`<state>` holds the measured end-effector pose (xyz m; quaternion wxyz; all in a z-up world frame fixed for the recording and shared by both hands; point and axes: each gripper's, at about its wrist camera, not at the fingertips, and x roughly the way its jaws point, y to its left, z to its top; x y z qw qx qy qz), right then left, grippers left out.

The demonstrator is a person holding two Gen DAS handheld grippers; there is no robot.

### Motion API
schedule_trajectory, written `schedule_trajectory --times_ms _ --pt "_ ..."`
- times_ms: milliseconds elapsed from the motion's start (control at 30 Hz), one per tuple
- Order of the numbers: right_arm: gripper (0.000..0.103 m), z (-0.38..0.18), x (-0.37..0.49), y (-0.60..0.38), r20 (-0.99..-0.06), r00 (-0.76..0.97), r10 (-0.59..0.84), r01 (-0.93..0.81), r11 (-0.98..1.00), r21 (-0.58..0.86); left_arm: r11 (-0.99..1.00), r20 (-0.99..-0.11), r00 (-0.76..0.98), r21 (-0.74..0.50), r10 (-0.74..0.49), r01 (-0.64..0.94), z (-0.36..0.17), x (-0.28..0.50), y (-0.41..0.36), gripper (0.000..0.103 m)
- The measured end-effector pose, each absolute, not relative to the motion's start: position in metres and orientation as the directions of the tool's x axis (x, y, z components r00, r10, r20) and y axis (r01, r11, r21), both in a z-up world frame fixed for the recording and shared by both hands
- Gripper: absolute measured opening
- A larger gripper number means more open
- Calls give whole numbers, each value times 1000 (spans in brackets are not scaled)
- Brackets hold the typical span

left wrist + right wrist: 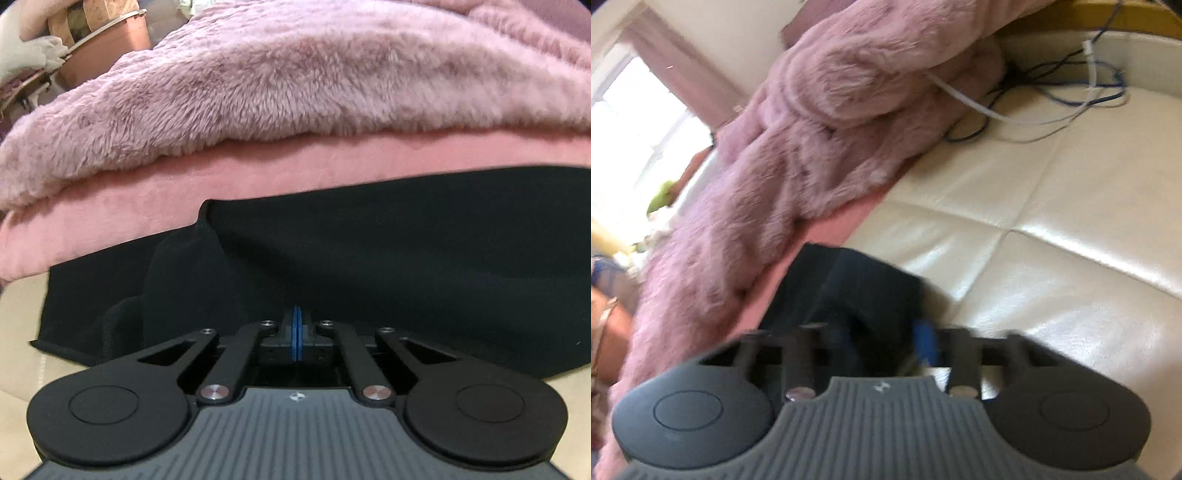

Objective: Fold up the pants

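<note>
Mid-fold: your left hand-held gripper (296, 325) is pressed together; right hand-held gripper (886, 336) pinches the black pants (369, 258). Next, lay the fold flat.

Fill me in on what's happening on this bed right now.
A person with a handheld gripper in each hand is folding black pants on a cream quilted surface, beside a fluffy pink blanket. The left gripper is shut, its blue pads together at the pants' near edge. The right gripper is blurred, with black fabric bunched between its fingers; whether it is gripping is unclear. Cables lie farther back.
</note>
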<state>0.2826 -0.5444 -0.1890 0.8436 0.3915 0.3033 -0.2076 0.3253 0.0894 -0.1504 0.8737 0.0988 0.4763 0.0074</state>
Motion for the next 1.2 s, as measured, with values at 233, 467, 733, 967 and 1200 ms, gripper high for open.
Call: schedule_trajectory --times_ms 233,467,733,967,1200 --pt "1 -177 249 -547 -702 692 -169 626 624 467 970 -858 496 217 136 110 -147 305 78 0" --pt "2 -152 170 -557 -804 552 -221 702 644 305 975 -879 475 135 37 174 -136 261 58 0" --pt "19 -142 123 -588 -850 496 -174 706 651 279 972 -850 526 96 -32 215 -112 244 47 11" --pt "37 -102 155 -578 -815 549 -186 457 883 106 980 -800 599 93 -30 173 -78 274 71 48" --pt "35 -101 216 -554 -809 586 -45 -79 991 -112 992 -830 558 70 0 104 -97 323 89 56"
